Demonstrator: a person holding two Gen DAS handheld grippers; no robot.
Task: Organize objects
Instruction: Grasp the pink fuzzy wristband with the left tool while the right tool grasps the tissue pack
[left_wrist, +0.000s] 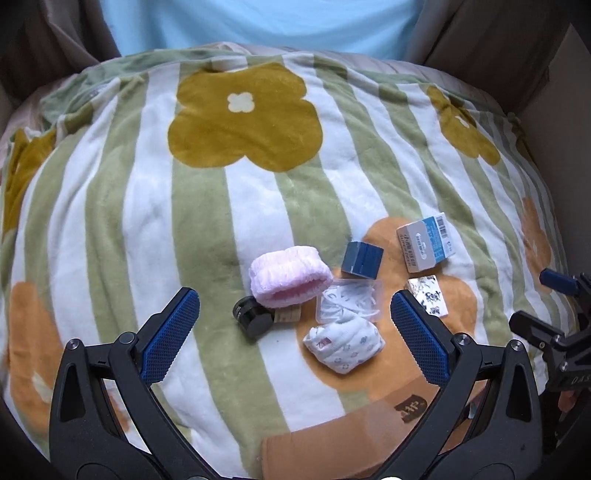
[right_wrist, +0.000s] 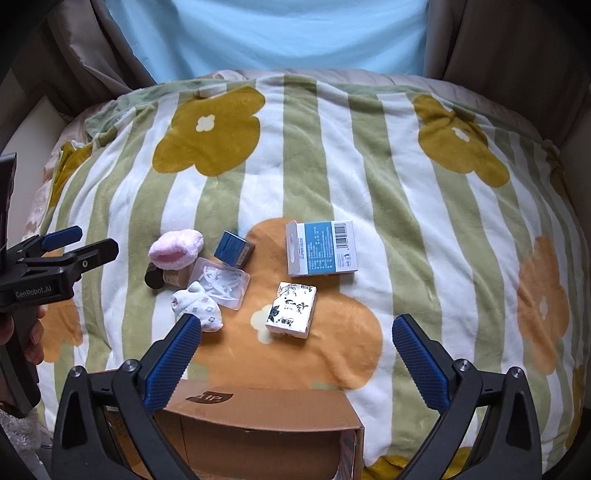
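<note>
Small objects lie together on a flowered blanket: a pink fluffy band (left_wrist: 288, 277) (right_wrist: 177, 248), a black round thing (left_wrist: 252, 316), a dark blue box (left_wrist: 362, 260) (right_wrist: 233, 248), a clear plastic case (left_wrist: 349, 301) (right_wrist: 221, 282), a white patterned cloth bundle (left_wrist: 345, 343) (right_wrist: 197, 304), a white-blue barcode box (left_wrist: 426, 240) (right_wrist: 321, 249) and a white ink-print pack (left_wrist: 428, 294) (right_wrist: 291, 309). My left gripper (left_wrist: 291, 325) is open and empty, just short of the pile. My right gripper (right_wrist: 295, 350) is open and empty, just in front of the ink-print pack.
An open brown cardboard box (right_wrist: 266, 424) (left_wrist: 354, 435) sits at the near edge of the blanket (right_wrist: 332, 177). The other gripper shows at each view's side: the right one (left_wrist: 561, 325), the left one (right_wrist: 55, 258). A brown curtain and a light blue sheet hang behind.
</note>
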